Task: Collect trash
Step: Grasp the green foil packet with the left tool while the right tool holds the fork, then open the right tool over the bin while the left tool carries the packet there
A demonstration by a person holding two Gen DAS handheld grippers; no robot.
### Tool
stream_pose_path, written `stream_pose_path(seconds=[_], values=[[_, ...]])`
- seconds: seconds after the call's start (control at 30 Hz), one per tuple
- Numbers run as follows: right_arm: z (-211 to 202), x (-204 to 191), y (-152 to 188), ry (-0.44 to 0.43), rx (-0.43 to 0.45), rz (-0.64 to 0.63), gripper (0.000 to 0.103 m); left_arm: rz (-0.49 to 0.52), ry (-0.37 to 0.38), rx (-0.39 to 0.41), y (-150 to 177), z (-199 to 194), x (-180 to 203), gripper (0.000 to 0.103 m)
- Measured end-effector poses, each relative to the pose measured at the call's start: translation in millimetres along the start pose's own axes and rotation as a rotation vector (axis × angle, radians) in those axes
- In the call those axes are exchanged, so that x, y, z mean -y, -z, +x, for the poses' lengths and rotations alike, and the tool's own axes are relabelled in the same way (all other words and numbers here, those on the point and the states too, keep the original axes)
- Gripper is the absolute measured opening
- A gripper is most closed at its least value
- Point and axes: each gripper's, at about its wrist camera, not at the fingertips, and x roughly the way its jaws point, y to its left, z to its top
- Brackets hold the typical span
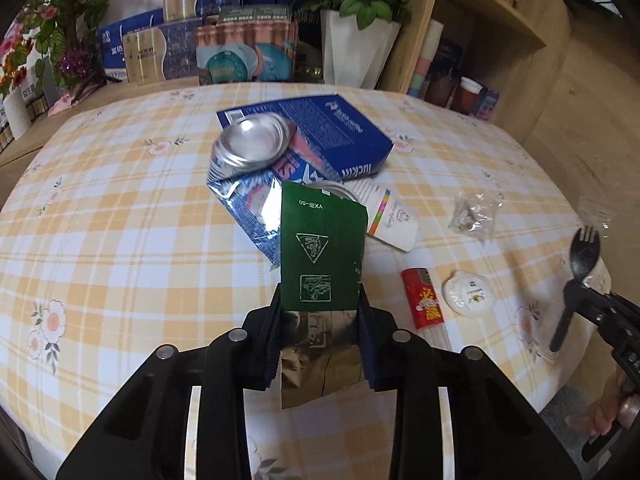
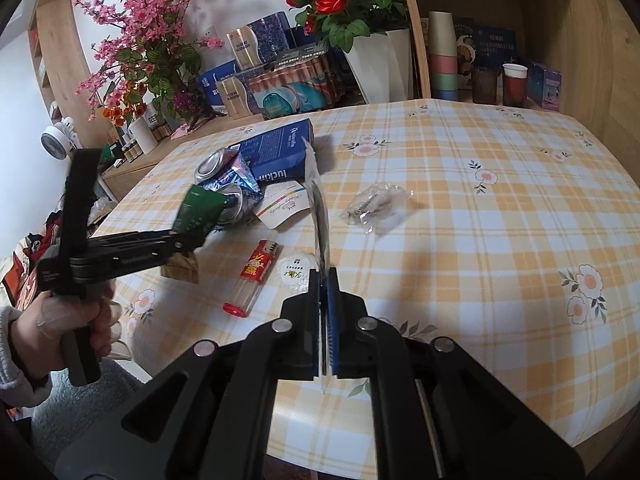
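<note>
The left gripper [image 1: 320, 312] clamps a flat green foil packet [image 1: 322, 248] above the yellow plaid surface [image 1: 120, 208] — near a crushed blue aluminium can [image 1: 248, 160] and a dark blue carton [image 1: 336, 132]. The right gripper [image 2: 325, 304], closed, pinches a plastic-wrapped black spork [image 1: 582, 264] on the right.

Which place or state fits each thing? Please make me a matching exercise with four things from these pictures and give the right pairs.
Things:
1. green packet
2. black spork in clear wrapper
3. red lighter
4. crushed can

Places or states:
A. lying on the tablecloth beside a round white packet
B. clamped in the left gripper
C. leaning on the blue box
D. clamped in the right gripper

Pairs: 1-B, 2-D, 3-A, 4-C
</note>
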Motion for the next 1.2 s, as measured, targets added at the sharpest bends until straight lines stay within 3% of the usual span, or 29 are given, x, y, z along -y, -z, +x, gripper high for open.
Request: stream_pose_path(seconds=[0.4, 0.8, 1.2], values=[[-20, -29, 5, -0.015, -0.008, -0.038, 0.007, -0.018, 0.055, 0.114, 17, -85, -5, 0.031], [-50, -65, 30, -0.025, -0.032, -0.095, 0.007, -0.010, 0.097, 0.155, 55, -152, 6, 0.031], [-72, -85, 57, -0.028, -0.066, -0.132, 0.007, -0.032, 0.123, 0.179, 87, -192, 8, 0.031]])
